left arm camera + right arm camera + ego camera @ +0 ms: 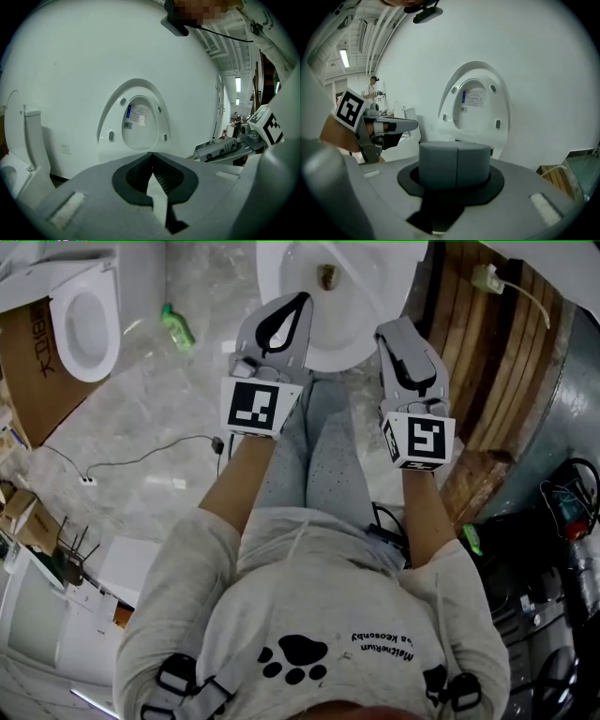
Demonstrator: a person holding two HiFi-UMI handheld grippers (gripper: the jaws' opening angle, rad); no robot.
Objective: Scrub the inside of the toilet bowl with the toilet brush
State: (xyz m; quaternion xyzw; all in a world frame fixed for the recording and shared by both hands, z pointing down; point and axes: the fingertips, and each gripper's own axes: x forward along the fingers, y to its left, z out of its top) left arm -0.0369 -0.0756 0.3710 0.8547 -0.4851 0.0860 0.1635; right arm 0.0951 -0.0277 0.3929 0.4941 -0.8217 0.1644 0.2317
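The head view looks down on the person's two arms held out over the white toilet bowl [349, 334]. The left hand-held gripper [302, 298] sits over the bowl's near-left rim and the right hand-held gripper [389, 332] over its near-right rim. Only this view shows the floor. A second toilet [58, 320] stands at the far left, and a small green item [178, 326] lies between the two toilets. Wooden planks [487, 362] lie to the right of the bowl. A pale thing with a long thin white stem [487, 277] rests on the planks; whether it is the toilet brush cannot be told.

The gripper views give what the head view cannot. In the left gripper view, the ribbed pads meet at their tips with nothing between them. In the right gripper view, the two grey pads press flat together along a single seam, also empty.

Both gripper views face the raised toilet seat [111, 117] leaning on the white wall, with a printed label [136, 116] on the lid behind it. The left gripper view alone shows a wall socket [65, 148]. The right gripper view alone shows a distant person [372, 86].
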